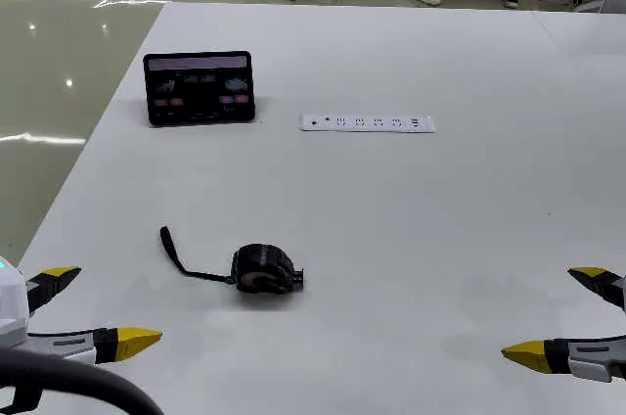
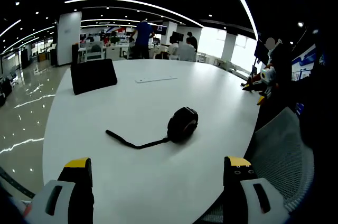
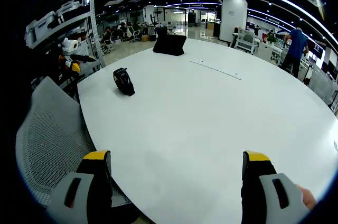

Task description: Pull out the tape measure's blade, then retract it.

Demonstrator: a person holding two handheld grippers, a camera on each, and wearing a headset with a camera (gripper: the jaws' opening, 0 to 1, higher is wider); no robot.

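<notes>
A black tape measure (image 1: 264, 269) lies on the white table (image 1: 391, 209), its wrist strap (image 1: 182, 256) trailing to the left. Its blade is not drawn out. In the left gripper view the tape measure (image 2: 182, 124) rests ahead of the jaws, slightly right of centre. In the right gripper view the tape measure (image 3: 123, 82) sits far off to the left. My left gripper (image 1: 70, 312) hovers open at the near left edge. My right gripper (image 1: 567, 317) hovers open at the near right. Both hold nothing.
A black tablet (image 1: 200, 88) stands at the far left of the table. A white power strip (image 1: 368, 123) lies beyond the tape measure. A grey mesh chair (image 3: 47, 139) is at the near table edge. People and office chairs are in the background.
</notes>
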